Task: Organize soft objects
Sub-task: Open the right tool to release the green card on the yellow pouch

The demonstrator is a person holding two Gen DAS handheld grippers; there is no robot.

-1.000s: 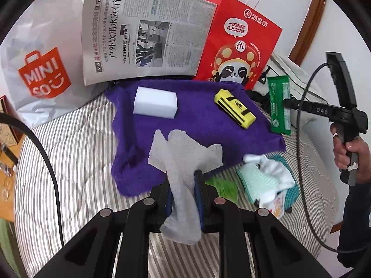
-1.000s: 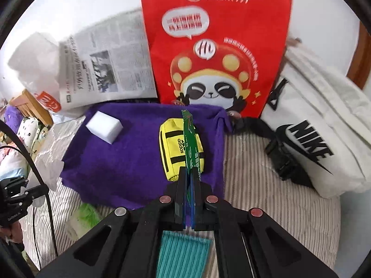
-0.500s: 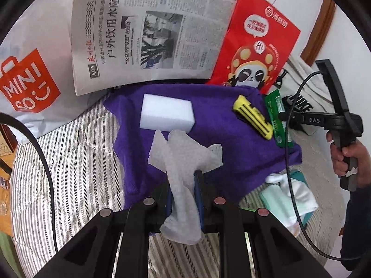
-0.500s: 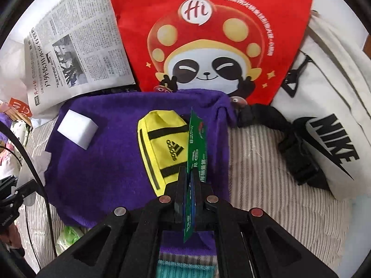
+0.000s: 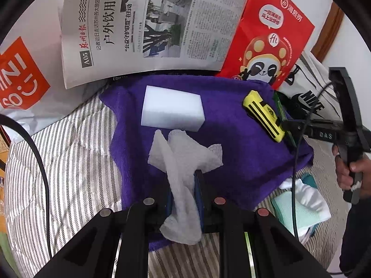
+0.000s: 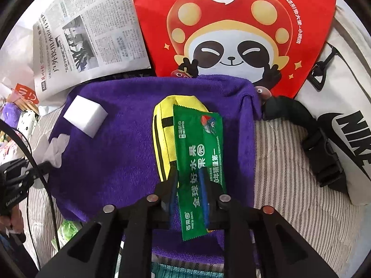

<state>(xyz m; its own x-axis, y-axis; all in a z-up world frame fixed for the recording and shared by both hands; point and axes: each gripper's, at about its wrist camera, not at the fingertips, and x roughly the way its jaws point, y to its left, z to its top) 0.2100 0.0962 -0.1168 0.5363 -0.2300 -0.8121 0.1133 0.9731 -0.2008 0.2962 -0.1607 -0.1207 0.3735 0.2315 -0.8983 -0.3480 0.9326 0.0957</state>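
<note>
Green packet [image 6: 199, 166] lengthwise away between opening right hand-held gripper [image 6: 188, 180]; left hand-held gripper [image 5: 184, 185] clamping tissue [image 5: 183, 162].

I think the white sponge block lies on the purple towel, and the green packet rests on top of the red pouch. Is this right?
Not quite. The pouch under the green packet is yellow with black stripes, not red; the right wrist view shows it. The rest holds: the white sponge block lies on the purple towel.
</note>
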